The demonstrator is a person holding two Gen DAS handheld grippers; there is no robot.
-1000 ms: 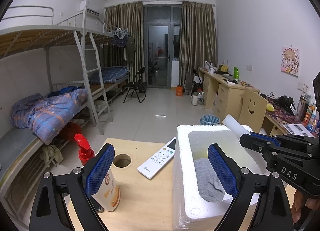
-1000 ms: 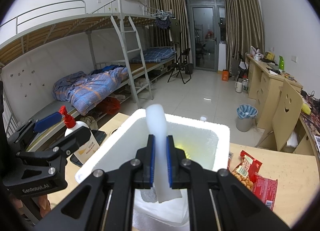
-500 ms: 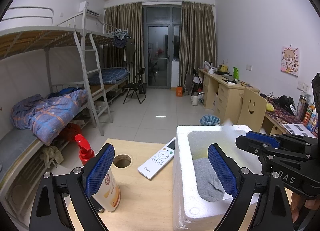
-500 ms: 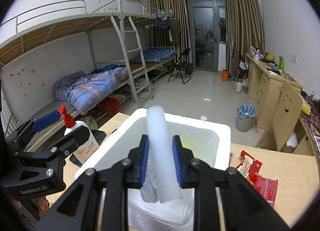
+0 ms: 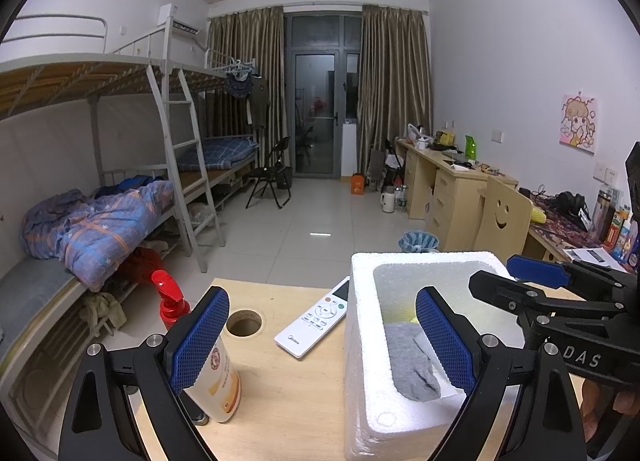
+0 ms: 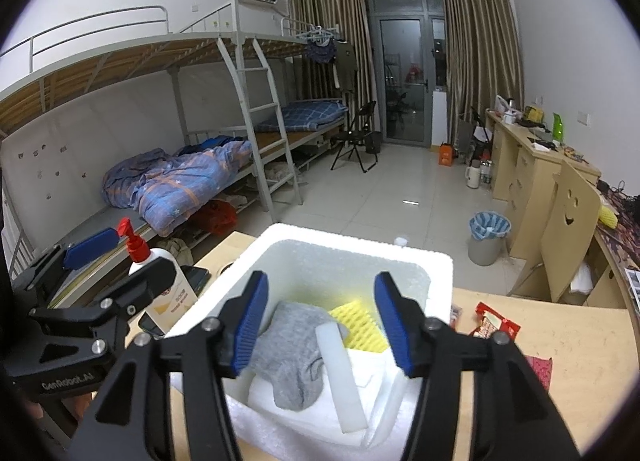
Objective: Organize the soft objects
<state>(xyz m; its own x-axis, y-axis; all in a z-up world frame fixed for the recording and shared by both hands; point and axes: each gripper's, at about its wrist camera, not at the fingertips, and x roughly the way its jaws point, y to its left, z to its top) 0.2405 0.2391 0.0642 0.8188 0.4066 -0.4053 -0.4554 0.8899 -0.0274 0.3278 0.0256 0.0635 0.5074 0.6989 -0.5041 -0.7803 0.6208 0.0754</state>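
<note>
Right wrist view: the right gripper [image 6: 318, 317] hangs over the open white foam box [image 6: 438, 261] at lower centre of the frame; its jaws have just been opening and now stand well apart, with nothing pressed between the blue pads. Directly below the gap, a white foam strip [image 6: 342, 377] lies inside the box, leaning across a crumpled grey sock [image 6: 294, 345], with a yellow ridged sponge [image 6: 360, 325] behind them toward the far wall of the box. These 3 soft items therefore appear already stowed, and the strip is judged to be the item just let go. Left wrist view: the left gripper [image 5: 322, 339] sits low in the frame with its jaws spread wide and empty; its right finger overlaps the near rim of the foam box [image 5: 362, 341], in which the grey sock [image 5: 410, 363] shows. Items outside the box are rigid or packaged: a lotion pump bottle [image 5: 216, 377] at lower left, a white remote control [image 5: 316, 319] at centre, and, in the right wrist view, red snack packets [image 6: 496, 327] at lower right on the wooden table [image 5: 280, 389]. No further soft item is visible on the table, so the sorting seems near its end, though parts of the table lie out of frame.
</note>
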